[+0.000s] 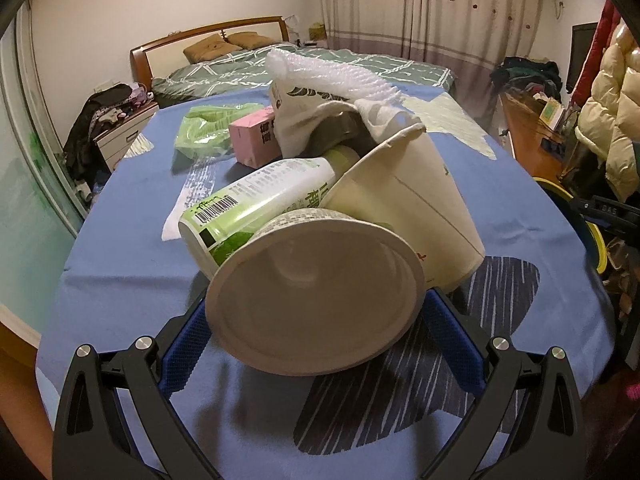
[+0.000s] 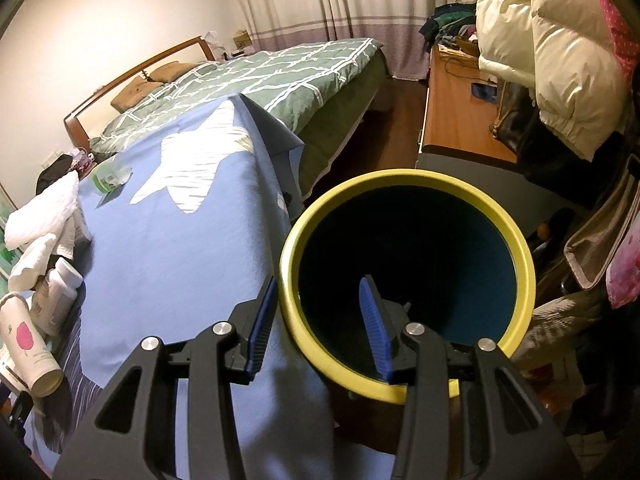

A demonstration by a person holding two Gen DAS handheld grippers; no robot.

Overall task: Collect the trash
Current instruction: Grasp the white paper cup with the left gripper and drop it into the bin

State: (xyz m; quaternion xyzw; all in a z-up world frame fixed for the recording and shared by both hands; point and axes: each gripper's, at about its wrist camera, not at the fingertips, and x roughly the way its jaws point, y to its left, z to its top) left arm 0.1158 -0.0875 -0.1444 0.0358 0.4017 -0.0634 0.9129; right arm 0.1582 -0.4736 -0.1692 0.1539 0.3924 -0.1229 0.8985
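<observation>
My right gripper has its blue pads astride the yellow rim of the bin, one outside and one inside the dark well, though I can't tell whether they pinch it. My left gripper is spread wide around the paper bowl lying on its side straight ahead; its pads flank the bowl, seemingly without pressing yet. Just beyond the bowl sit a green-labelled bottle and a tall paper cup, then a pink box further off. I judge this the approach to the first pickup: next, close on the bowl firmly without crushing it, then carry it to the bin.
</observation>
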